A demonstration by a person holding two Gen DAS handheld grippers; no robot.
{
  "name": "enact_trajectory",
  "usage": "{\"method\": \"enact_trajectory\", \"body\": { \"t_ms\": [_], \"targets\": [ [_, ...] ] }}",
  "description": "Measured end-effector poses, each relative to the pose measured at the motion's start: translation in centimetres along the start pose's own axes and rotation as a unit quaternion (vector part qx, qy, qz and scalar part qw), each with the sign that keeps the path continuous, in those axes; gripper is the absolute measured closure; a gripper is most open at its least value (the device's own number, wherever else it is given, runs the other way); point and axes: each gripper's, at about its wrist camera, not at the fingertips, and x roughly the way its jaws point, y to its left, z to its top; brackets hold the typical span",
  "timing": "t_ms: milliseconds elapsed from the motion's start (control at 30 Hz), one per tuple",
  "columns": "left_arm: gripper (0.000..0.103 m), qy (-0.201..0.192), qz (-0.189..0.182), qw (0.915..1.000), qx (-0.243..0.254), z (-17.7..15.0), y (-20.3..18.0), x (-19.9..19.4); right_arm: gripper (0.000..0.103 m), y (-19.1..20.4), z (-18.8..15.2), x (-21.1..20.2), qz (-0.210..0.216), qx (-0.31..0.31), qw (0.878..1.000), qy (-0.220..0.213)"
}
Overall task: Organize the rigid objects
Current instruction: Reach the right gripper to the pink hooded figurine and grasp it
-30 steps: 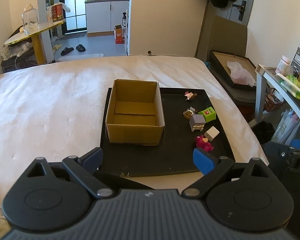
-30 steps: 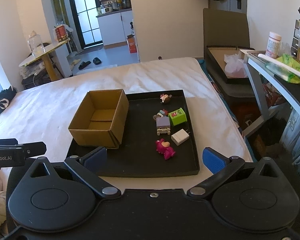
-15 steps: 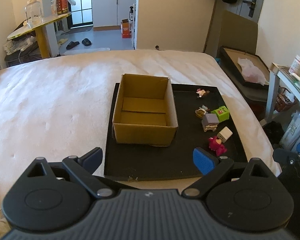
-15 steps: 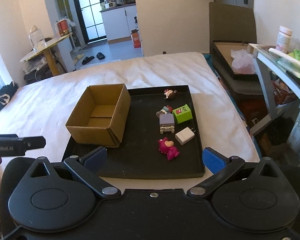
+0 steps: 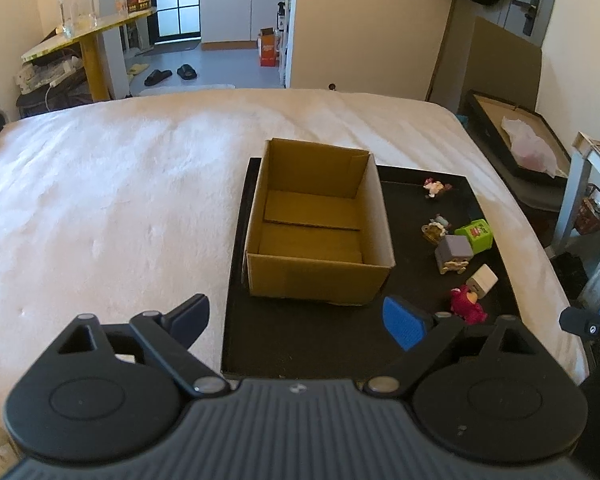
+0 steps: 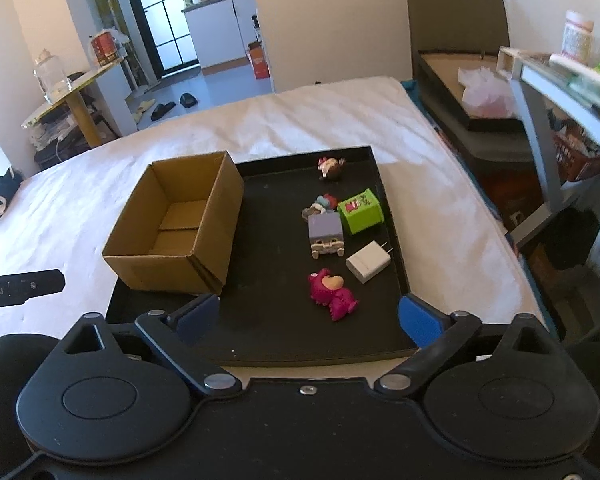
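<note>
We hold both grippers tilted down toward a black tray (image 6: 392, 240) lying on a white bed (image 5: 120, 200). Our left gripper (image 5: 296, 320) hangs over the tray's near edge, facing the open, empty box (image 5: 320, 236) on the tray's left half; its jaws stand wide with nothing between them. Our right gripper (image 6: 308, 316) hangs over the near right part of the tray, jaws wide but just drawn in a little, pads touching nothing; the pink toy (image 6: 334, 292) lies on the tray beyond the gap between them. Behind it sit the white charger (image 6: 368, 261), a grey block figure (image 6: 326, 234), a green cube (image 6: 360, 211), a small figure (image 6: 320, 205) touching the grey one, and another small figure (image 6: 331, 167) near the far rim. In the right wrist view, the left gripper's side shows at the left edge with the letters "obot.AI" readable. The print on the cube is too small to read.
</note>
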Motion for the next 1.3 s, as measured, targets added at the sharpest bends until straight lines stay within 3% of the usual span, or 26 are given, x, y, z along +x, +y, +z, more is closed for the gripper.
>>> {"method": "enact_trajectory", "body": {
  "t_ms": [267, 700, 1167, 1300],
  "targets": [
    [0.018, 0.015, 0.003, 0.9998, -0.012, 1.7, 0.6, 3.1, 0.016, -0.3, 1.1, 3.7, -0.007, -0.008, 0.999, 0.034],
    [0.047, 0.036, 0.030, 0.9976, -0.051, 4.6, 2.8, 8.3, 0.021, -1.0, 2.5, 9.6, -0.025, -0.009, 0.996, 0.084],
    [0.053, 0.077, 0.040, 0.9946, -0.058, 4.6, 3.5, 13.1, 0.021, -0.6, 2.0, 15.7, -0.044, -0.043, 0.986, 0.152],
    [0.061, 0.082, 0.035, 0.9939, -0.064, 4.5, 3.7, 13.8, 0.020, 0.1, 2.1, 17.1, -0.043, -0.062, 0.983, 0.167]
  ]
}}
